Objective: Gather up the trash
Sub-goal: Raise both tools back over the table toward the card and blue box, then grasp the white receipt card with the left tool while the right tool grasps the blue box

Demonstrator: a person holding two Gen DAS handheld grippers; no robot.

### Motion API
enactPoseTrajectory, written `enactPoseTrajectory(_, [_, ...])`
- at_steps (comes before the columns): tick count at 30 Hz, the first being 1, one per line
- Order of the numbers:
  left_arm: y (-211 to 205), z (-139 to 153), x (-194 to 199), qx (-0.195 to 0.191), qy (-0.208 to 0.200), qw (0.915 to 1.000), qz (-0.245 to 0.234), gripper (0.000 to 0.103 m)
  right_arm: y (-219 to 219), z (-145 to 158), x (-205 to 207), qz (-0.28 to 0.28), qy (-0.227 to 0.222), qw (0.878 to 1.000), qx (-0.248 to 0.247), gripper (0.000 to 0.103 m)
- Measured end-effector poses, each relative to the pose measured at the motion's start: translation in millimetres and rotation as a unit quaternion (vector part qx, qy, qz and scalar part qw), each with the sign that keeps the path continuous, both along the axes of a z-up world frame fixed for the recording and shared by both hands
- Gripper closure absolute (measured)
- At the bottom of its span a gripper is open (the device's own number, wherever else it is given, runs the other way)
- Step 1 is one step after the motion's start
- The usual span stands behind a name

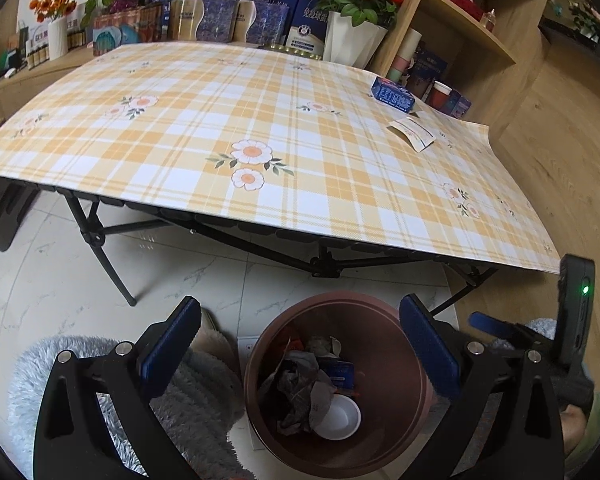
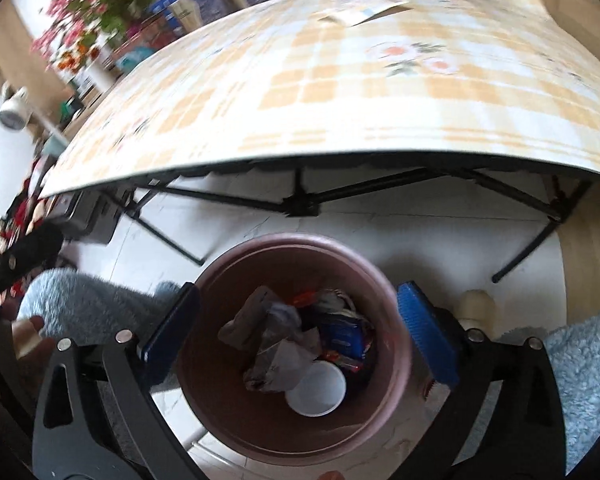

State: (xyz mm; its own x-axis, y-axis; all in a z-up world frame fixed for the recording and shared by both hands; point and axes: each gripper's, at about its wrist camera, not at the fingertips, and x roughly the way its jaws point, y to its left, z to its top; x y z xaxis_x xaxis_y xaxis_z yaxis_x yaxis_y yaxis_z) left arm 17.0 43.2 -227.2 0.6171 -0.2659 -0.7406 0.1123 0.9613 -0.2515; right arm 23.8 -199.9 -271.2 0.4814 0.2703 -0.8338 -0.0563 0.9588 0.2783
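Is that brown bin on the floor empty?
No. The bin holds crumpled paper, wrappers and a white cup, well below its rim.

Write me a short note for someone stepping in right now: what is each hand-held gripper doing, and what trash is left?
Left hand-held gripper: open, empty, over the bin.
Right hand-held gripper: open, empty, over the same bin.
Done: the bin on the floor in front of the table already holds crumpled paper, wrappers and a white cup.
Left: a blue box and a paper packet lie on the table's far right corner.
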Motion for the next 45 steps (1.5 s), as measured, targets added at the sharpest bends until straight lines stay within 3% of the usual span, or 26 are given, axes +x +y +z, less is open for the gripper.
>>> enactPoseTrajectory(9, [-9,6,1,0.029,-0.022,0.9993,0.009,0.006,-34,21,-1,-0.078,-0.053,0.995,-0.024,0.006])
enactPoseTrajectory(20, [-13,11,9,0.036,-0.036,0.9987,0.002,0.006,-41,45,4,-0.058,-0.11,0.991,-0.037,0.006])
enactPoseTrajectory(23, [-20,20,14,0.048,-0.062,0.9968,-0.015,0.006,-47,53,11,-0.058,-0.12,0.991,-0.024,0.006])
enactPoseTrajectory(27, [-37,36,31,0.035,-0.076,0.9945,-0.063,0.006,-60,67,22,-0.043,-0.144,0.988,0.021,0.006])
enactPoseTrajectory(30, [-65,48,58,0.066,-0.07,0.9909,-0.094,0.006,-71,79,37,-0.036,-0.147,0.988,0.011,0.006])
enactPoseTrajectory(32, [-90,54,82,0.091,-0.071,0.9857,-0.123,0.006,-82,87,48,-0.044,-0.148,0.988,-0.005,0.006])
enactPoseTrajectory(35, [-122,64,112,0.09,-0.099,0.9764,-0.17,0.006,-103,94,66,-0.065,-0.148,0.987,-0.02,0.006])
enactPoseTrajectory(37, [-150,63,143,0.096,-0.092,0.9679,-0.213,0.006,-117,96,78,-0.083,-0.141,0.986,-0.028,0.006])
enactPoseTrajectory(41, [-205,45,206,0.139,-0.07,0.9474,-0.28,0.006,-151,96,99,-0.12,-0.137,0.983,-0.022,0.006])
enactPoseTrajectory(45, [-235,22,255,0.171,-0.05,0.9382,-0.297,0.006,-175,91,113,-0.138,-0.132,0.982,-0.015,0.006])
